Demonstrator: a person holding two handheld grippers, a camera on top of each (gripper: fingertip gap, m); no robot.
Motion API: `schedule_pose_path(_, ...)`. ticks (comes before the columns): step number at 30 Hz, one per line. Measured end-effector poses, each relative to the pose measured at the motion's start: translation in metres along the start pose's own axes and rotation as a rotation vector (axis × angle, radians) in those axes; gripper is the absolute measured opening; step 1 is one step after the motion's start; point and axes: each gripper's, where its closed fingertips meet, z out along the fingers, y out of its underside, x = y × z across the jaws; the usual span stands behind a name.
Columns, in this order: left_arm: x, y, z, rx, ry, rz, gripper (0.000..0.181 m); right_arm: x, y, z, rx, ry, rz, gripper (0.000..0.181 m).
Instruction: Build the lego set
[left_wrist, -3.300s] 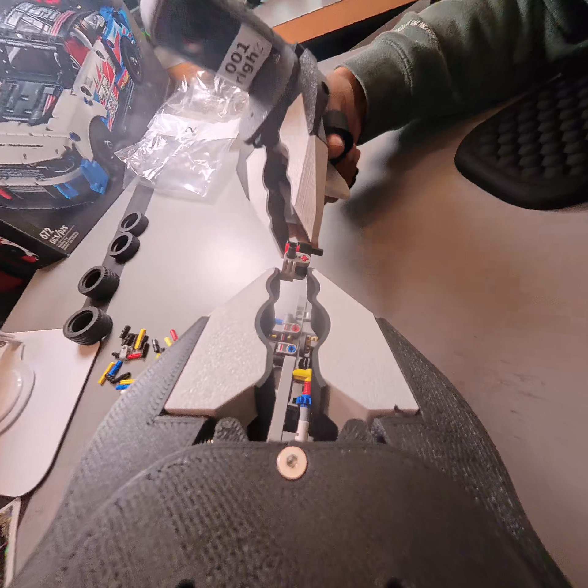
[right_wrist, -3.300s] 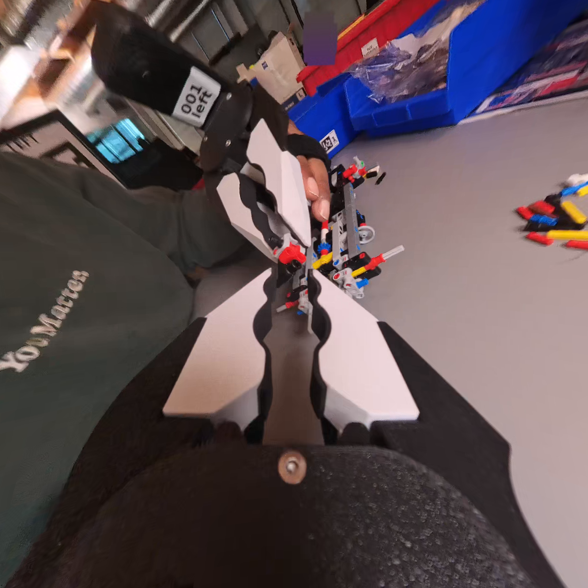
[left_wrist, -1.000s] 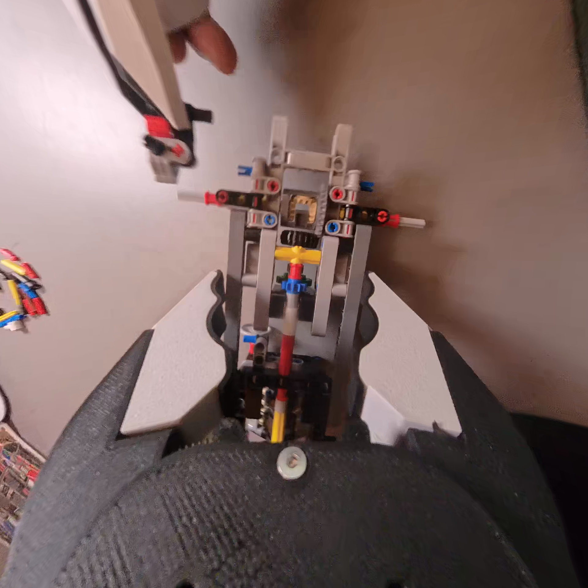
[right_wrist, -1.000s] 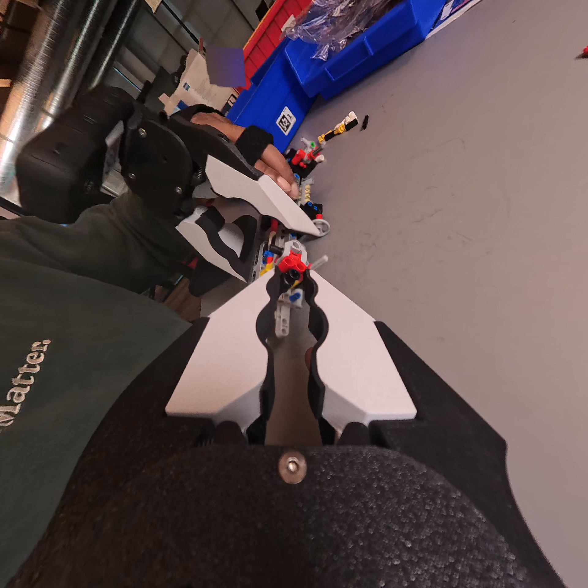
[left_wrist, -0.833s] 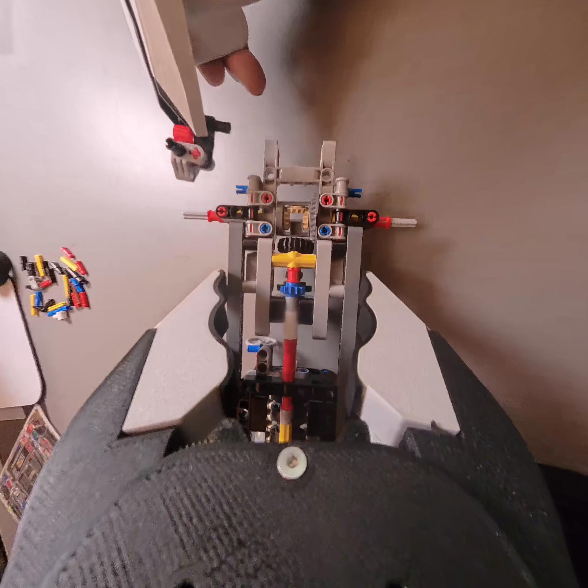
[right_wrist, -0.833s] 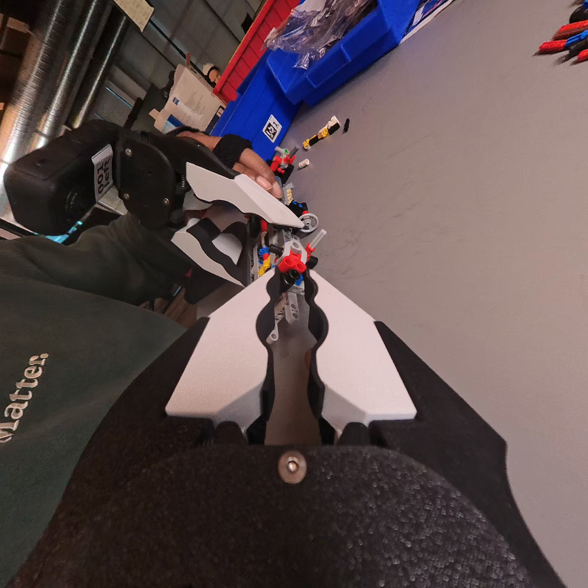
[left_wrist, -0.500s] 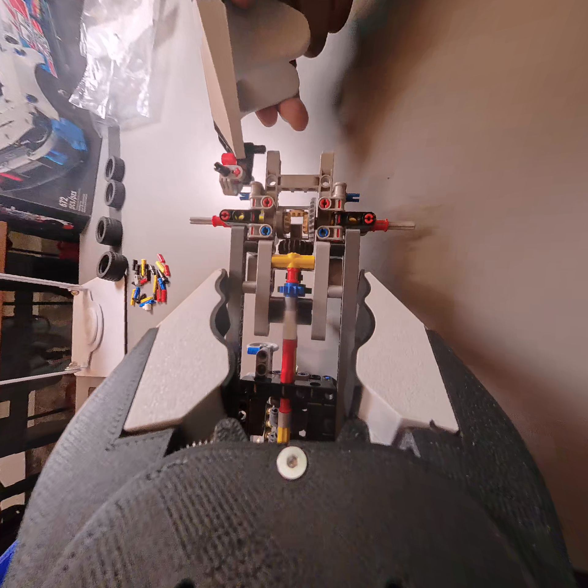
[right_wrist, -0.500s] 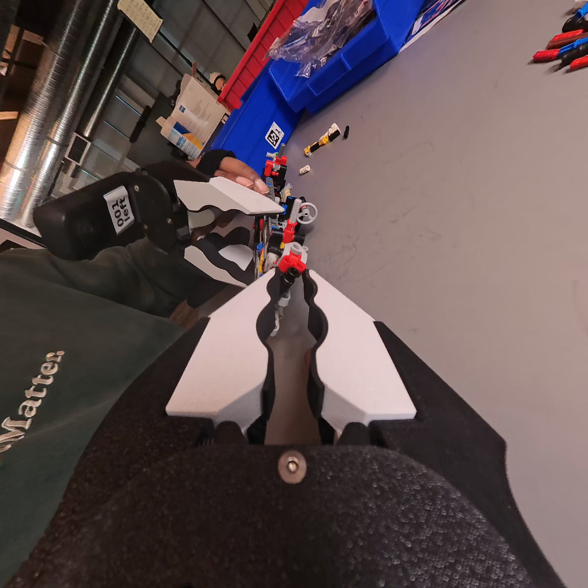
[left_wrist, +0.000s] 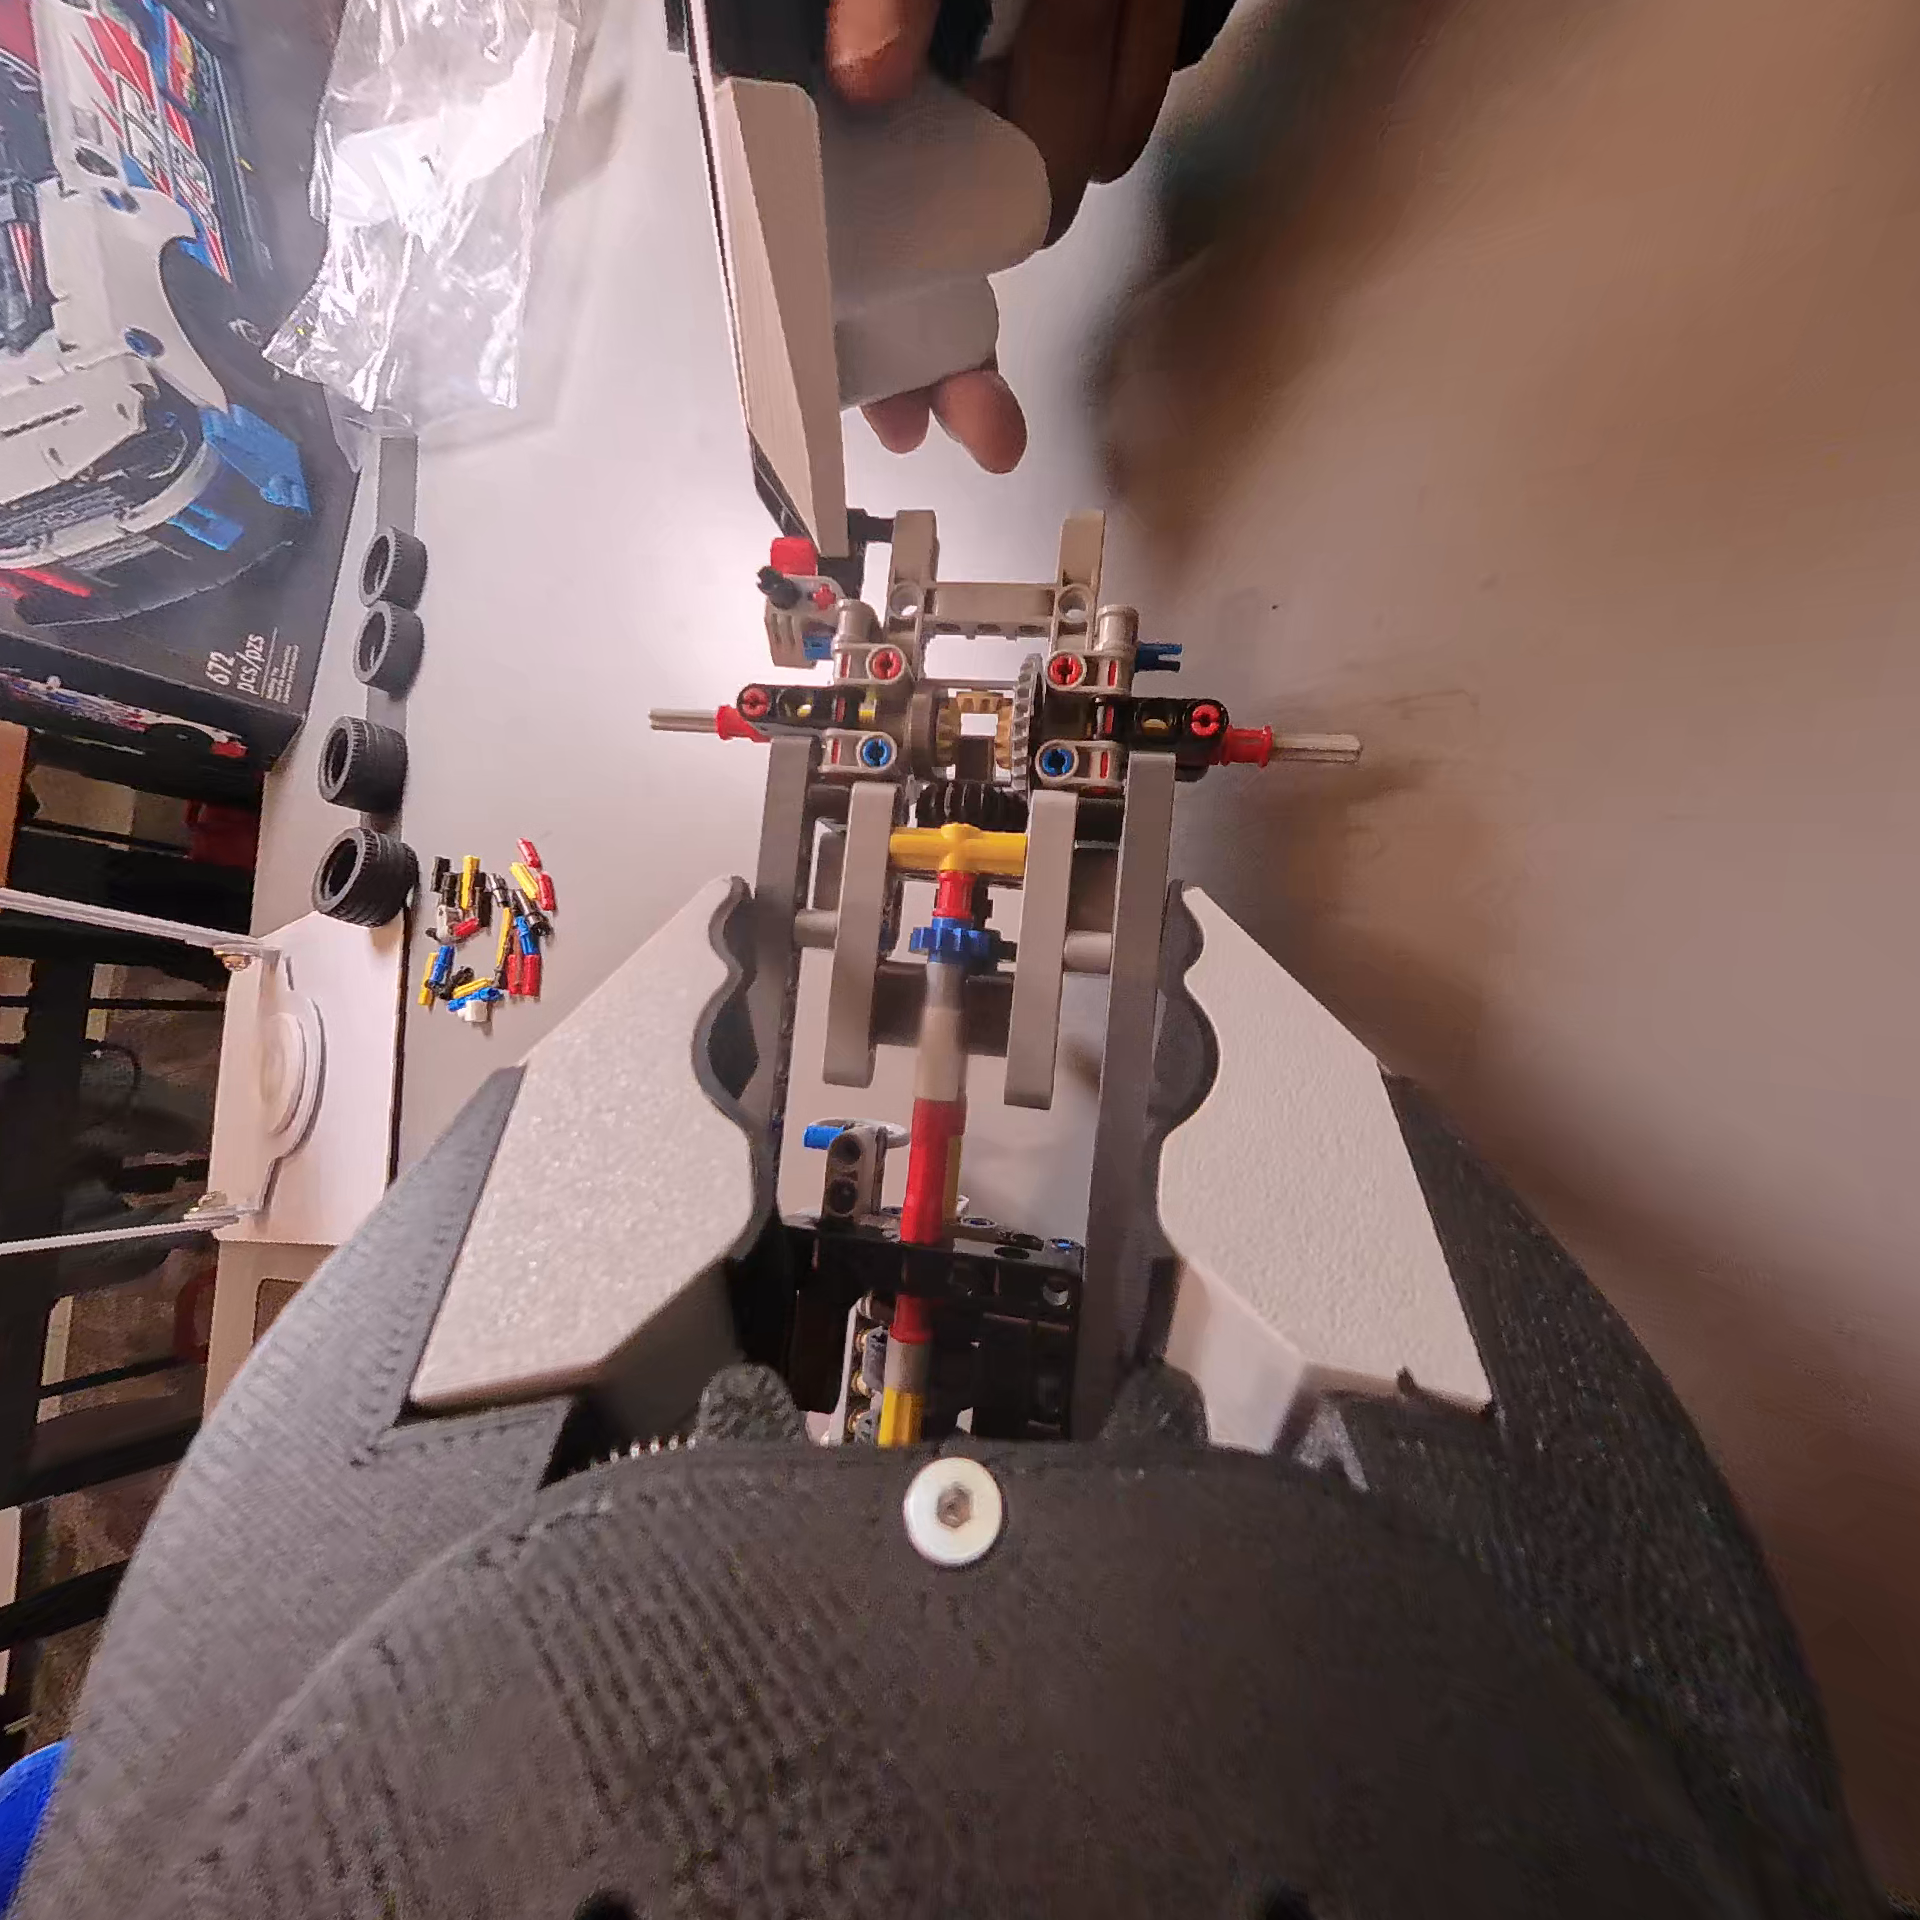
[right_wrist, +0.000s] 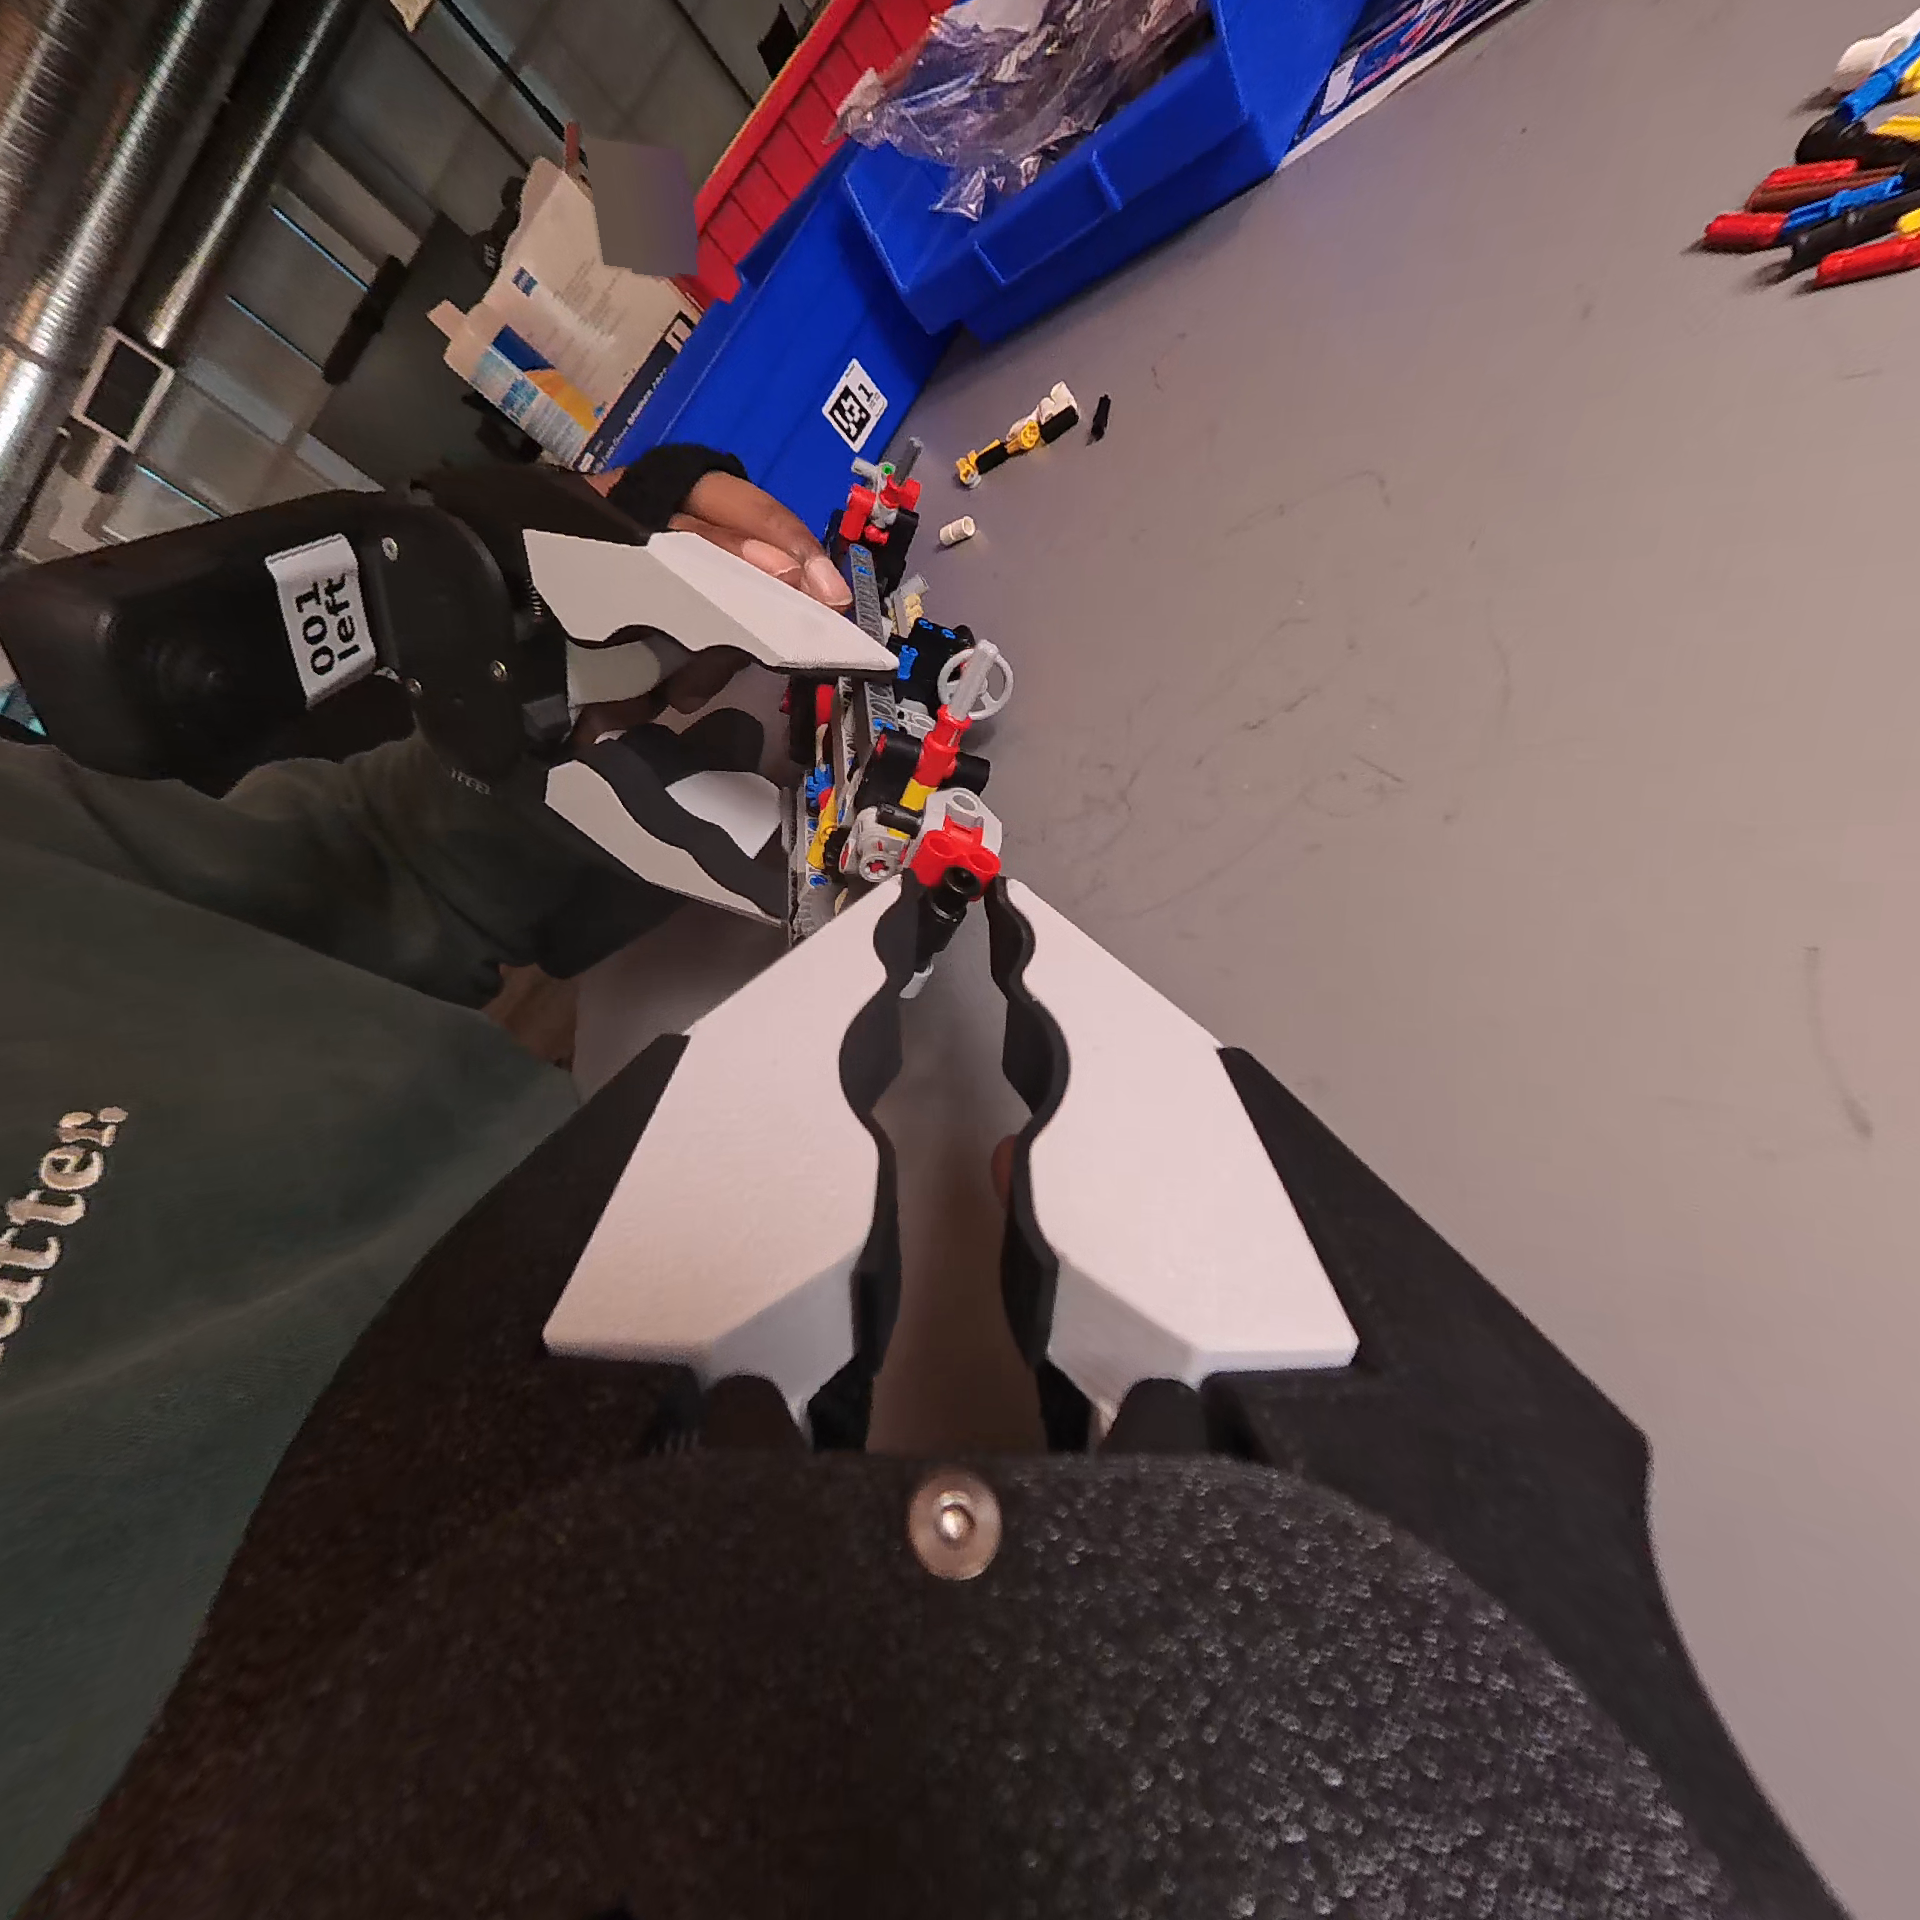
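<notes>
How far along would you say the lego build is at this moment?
Done: a chassis frame with gears and axles, clamped in the left gripper. In hand: the right gripper brings a small red-and-grey sub-assembly to its far corner. Left: four tyres and a pile of loose pins sit unused.

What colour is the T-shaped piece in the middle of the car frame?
Yellow T-shaped piece; the left wrist view shows it best.

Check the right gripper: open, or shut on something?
Shut on a piece. In the right wrist view the right gripper pinches a small red-and-grey subassembly at its fingertips, beside the chassis clamped by the left gripper.
</notes>
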Motion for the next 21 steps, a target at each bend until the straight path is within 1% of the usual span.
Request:
schedule_pose_path(3, 0.0, 0.002, 0.0, 0.003, 0.004, -0.011, 0.076, 0.004, 0.004, 0.001, -0.015, 0.014, 0.0, 0.01)
schedule_pose_path(6, 0.0, 0.003, 0.0, 0.011, 0.008, -0.029, 0.075, 0.005, 0.008, 0.002, -0.026, -0.005, 0.053, 0.01)
schedule_pose_path(11, 0.0, 0.005, 0.001, 0.003, 0.024, -0.057, 0.074, 0.014, 0.016, 0.004, -0.06, 0.009, 0.105, 0.01)
schedule_pose_path(16, 0.002, 0.01, 0.001, -0.022, 0.075, -0.1, 0.083, 0.008, 0.022, 0.007, -0.095, -0.055, 0.151, 0.009)
schedule_pose_path(18, 0.004, 0.007, -0.001, -0.02, 0.113, -0.112, 0.086, 0.006, 0.023, 0.008, -0.101, -0.07, 0.163, 0.009)
schedule_pose_path(21, 0.002, -0.01, -0.008, 0.038, 0.175, -0.135, 0.086, 0.006, 0.023, 0.007, -0.099, -0.075, 0.173, 0.009)
